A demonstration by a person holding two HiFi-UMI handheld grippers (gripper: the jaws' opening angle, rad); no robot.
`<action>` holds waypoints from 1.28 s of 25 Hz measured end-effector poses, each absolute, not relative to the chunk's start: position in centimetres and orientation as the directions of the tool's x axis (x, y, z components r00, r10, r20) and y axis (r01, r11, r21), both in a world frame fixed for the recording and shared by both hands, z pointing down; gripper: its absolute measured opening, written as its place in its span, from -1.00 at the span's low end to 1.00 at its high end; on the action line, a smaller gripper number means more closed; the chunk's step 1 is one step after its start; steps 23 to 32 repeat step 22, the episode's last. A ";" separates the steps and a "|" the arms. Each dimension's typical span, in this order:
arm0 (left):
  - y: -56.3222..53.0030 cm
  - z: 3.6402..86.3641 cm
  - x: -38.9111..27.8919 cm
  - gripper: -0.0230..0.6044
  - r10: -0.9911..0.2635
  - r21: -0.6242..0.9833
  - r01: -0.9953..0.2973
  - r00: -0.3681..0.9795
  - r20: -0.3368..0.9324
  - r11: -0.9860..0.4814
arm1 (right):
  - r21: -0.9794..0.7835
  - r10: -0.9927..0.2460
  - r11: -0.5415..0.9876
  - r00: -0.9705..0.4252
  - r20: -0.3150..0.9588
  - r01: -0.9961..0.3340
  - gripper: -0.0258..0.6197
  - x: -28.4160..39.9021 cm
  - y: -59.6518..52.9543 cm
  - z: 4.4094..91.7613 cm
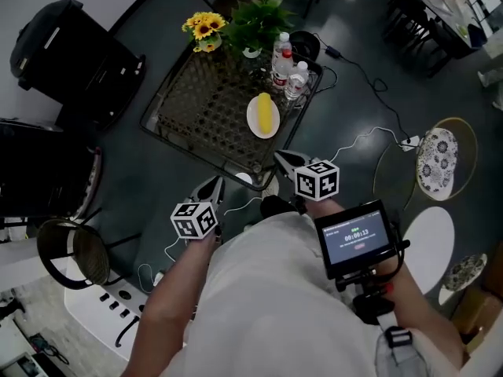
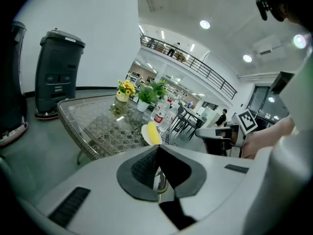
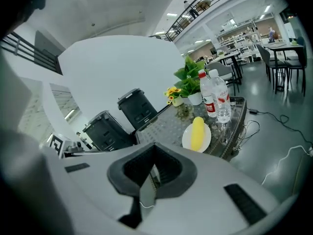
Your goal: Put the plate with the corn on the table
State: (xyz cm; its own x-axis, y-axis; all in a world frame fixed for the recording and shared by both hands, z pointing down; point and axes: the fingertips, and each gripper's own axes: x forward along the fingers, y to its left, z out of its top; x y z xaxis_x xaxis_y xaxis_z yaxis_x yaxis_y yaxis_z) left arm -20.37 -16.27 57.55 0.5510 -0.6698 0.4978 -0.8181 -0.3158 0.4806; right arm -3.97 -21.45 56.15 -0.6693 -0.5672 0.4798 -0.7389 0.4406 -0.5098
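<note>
Here, in the head view, the left gripper (image 1: 211, 188) and the right gripper (image 1: 284, 162) are held side by side above the dark floor (image 1: 354, 124). Both point at a glass-topped wicker bench (image 1: 196, 104). The white plate (image 1: 263, 116) lies on the bench beyond both pairs of fingers, closer to the right ones and near the bench's edge. The yellow corn cob (image 1: 265, 111) rests along the middle of the plate. Two water bottles (image 1: 288, 67) stand just beyond the plate, with sunflowers (image 1: 204, 28) and a potted plant (image 1: 255, 22) farther off at the far corner. Black bins (image 1: 75, 49) stand well to the left of the left fingers, and cables (image 1: 369, 85) trail on the floor beyond the right ones.

In the left gripper view, the two fingers meet tip to tip, closed with nothing between them. The plate and corn cob show straight ahead, just above the fingertips and well apart from them. The bottles, plant and sunflowers stand behind the plate, and a bin is off to the left. The right gripper's marker cube shows to the right.

In the right gripper view, the fingers are likewise closed and empty. The plate with the corn cob sits on the bench ahead and to the right of the fingertips. The bottles stand just behind it, and the bins lie ahead to the left.
</note>
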 end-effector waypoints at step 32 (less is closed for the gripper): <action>-8.5 56.8 -23.0 -0.90 -0.673 0.479 -0.793 0.590 0.446 -0.377 | -0.505 -0.592 0.506 -0.707 0.386 -0.699 -0.90 -9.6 -12.3 54.0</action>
